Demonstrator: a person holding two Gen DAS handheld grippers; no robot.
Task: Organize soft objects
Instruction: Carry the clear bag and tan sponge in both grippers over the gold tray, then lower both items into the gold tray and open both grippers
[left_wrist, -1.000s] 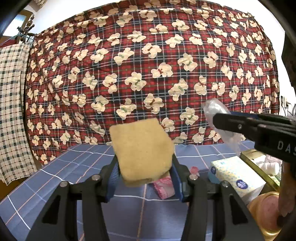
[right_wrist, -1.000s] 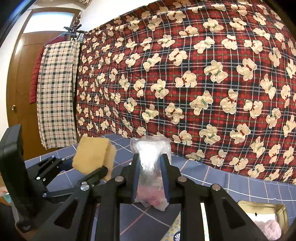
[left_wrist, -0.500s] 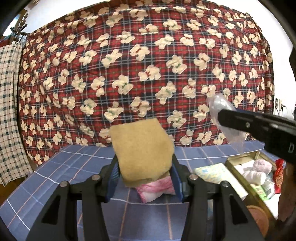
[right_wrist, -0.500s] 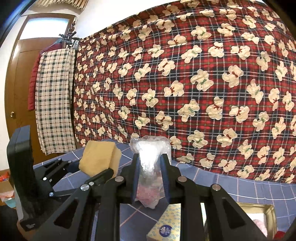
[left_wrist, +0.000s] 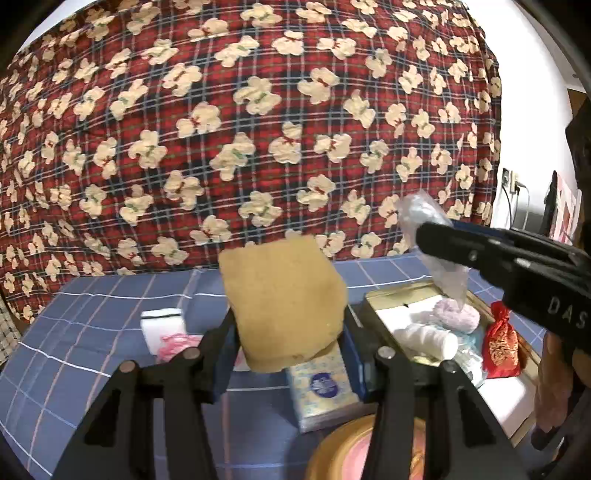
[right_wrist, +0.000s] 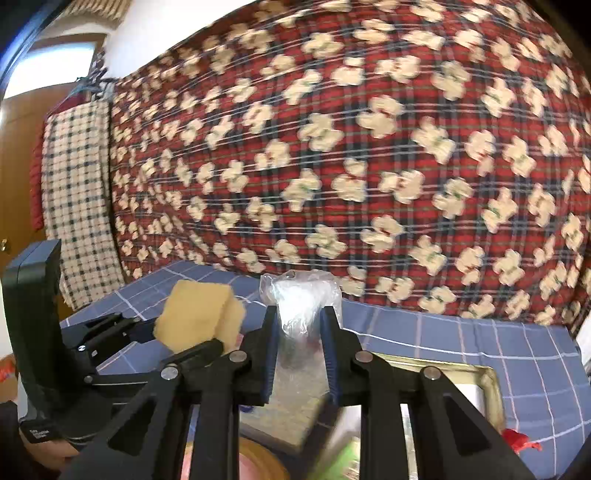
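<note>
Sponge (left_wrist: 282, 302) clamped in left gripper (left_wrist: 286, 343), above the tablecloth (left_wrist: 110, 354).

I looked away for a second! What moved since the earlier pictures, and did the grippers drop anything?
Both grippers swung sideways toward the gold tin, which now sits in fuller view. Nothing was dropped: the left gripper still squeezes the tan sponge, the right gripper still pinches the clear plastic bag.
</note>
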